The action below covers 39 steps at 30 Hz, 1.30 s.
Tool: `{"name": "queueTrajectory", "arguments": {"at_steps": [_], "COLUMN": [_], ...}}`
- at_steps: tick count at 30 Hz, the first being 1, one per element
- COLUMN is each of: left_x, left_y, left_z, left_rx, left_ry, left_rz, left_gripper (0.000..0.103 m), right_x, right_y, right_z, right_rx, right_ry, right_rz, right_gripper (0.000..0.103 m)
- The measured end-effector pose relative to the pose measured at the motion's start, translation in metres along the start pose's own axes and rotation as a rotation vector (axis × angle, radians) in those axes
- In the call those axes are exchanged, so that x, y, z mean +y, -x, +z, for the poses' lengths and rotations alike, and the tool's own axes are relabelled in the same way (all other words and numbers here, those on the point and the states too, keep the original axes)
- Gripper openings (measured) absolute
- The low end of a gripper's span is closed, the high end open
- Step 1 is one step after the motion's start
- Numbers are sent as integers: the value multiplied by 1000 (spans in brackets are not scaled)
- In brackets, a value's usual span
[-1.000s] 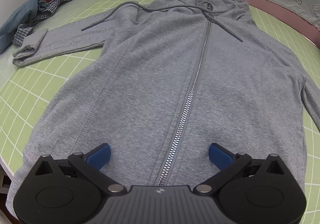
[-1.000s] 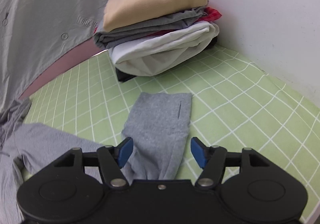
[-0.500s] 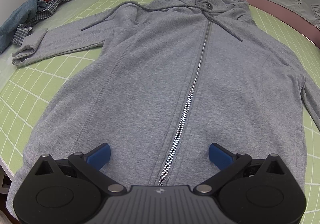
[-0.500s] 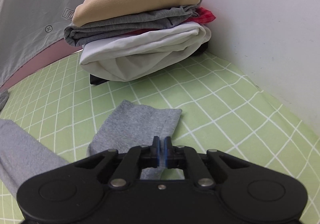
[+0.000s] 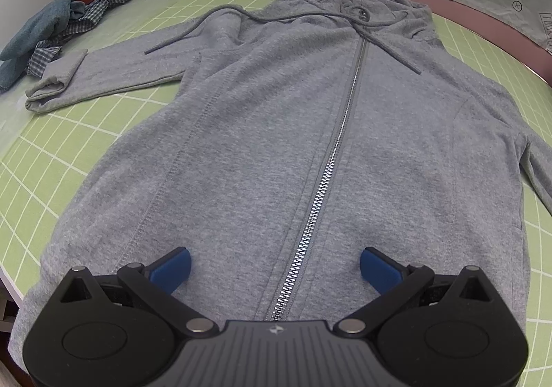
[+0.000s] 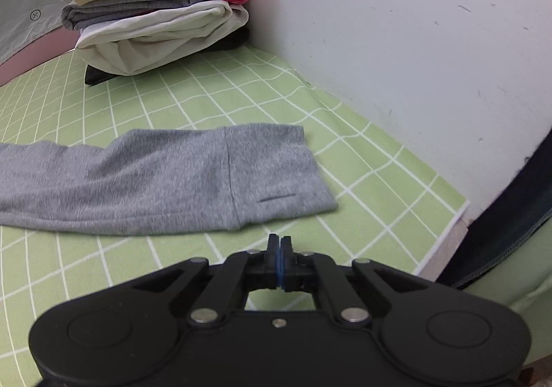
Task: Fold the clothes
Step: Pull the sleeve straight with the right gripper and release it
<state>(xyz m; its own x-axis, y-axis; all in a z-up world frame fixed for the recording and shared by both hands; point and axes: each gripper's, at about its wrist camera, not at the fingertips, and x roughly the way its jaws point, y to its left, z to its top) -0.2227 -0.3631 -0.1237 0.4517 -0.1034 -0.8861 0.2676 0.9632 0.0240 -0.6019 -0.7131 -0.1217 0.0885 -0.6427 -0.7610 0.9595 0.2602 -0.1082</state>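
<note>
Grey hoodie [image 5: 276,131]: spread flat, zipped, on the green mat [image 6: 362,180].
Sleeve [image 6: 172,180]: outstretched, near the folded stack [image 6: 155,17].
Left gripper [image 5: 274,261]: fingers apart above the hem.
Right gripper [image 6: 280,242]: pressed together, empty, just short of the cuff.
Fold: grip the cuff squarely and carry the sleeve across the zip.

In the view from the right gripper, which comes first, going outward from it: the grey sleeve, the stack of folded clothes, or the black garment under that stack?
From the right gripper, nearest first:
1. Grey sleeve, lying flat on the mat just ahead, stretching left.
2. Black garment, at the bottom of the stack, its corner poking out toward the gripper.
3. Stack of folded clothes, far left by the wall. It sits on the black garment, so these two nearly tie.
</note>
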Motion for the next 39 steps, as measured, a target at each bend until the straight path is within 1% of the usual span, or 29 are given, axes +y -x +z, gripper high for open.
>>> {"name": "queueTrajectory", "arguments": {"at_steps": [3, 4, 5, 7, 10, 11, 13, 16, 19, 22, 24, 28, 32, 39], "left_x": [0, 0, 0, -1, -1, 0, -1, 0, 1, 0, 0, -1, -1, 0], "left_y": [0, 0, 0, 0, 1, 1, 1, 2, 2, 2, 2, 2, 3, 3], "left_z": [-1, -1, -1, -1, -2, -2, -2, -3, -4, -5, -4, -4, -5, -5], "left_rx": [-2, -2, -1, 0, -4, -6, -8, -13, -17, -17, -17, -17, -17, -11], "left_ry": [5, 7, 9, 11, 11, 11, 14, 14, 15, 17, 18, 21, 25, 33], "left_rz": [6, 7, 9, 10, 11, 11, 13, 13, 15, 17, 17, 19, 22, 26], "left_gripper": [103, 103, 103, 103, 103, 103, 103, 103, 103, 103, 103, 103, 103, 103], "right_x": [1, 4, 7, 12, 21, 25, 32, 38, 38, 35, 33, 29, 22, 23], "right_y": [9, 7, 2, -9, -22, -25, -30, -31, -28, -21, -16, -7, -5, 2], "right_z": [3, 7, 11, 20, 33, 36, 38, 38, 35, 29, 25, 17, 17, 12], "right_rx": [-31, -38, -44, -58, -82, -88, -86, -96, -91, -70, -57, -30, -2, 34], "right_ry": [-51, -49, -54, -74, -80, -72, -43, 12, 40, 46, 50, 59, 47, 50], "right_rz": [53, 55, 64, 93, 118, 128, 125, 104, 86, 71, 61, 40, 63, 58], "right_gripper": [3, 9, 12, 30, 41, 42, 42, 39, 30, 24, 23, 22, 22, 23]}}
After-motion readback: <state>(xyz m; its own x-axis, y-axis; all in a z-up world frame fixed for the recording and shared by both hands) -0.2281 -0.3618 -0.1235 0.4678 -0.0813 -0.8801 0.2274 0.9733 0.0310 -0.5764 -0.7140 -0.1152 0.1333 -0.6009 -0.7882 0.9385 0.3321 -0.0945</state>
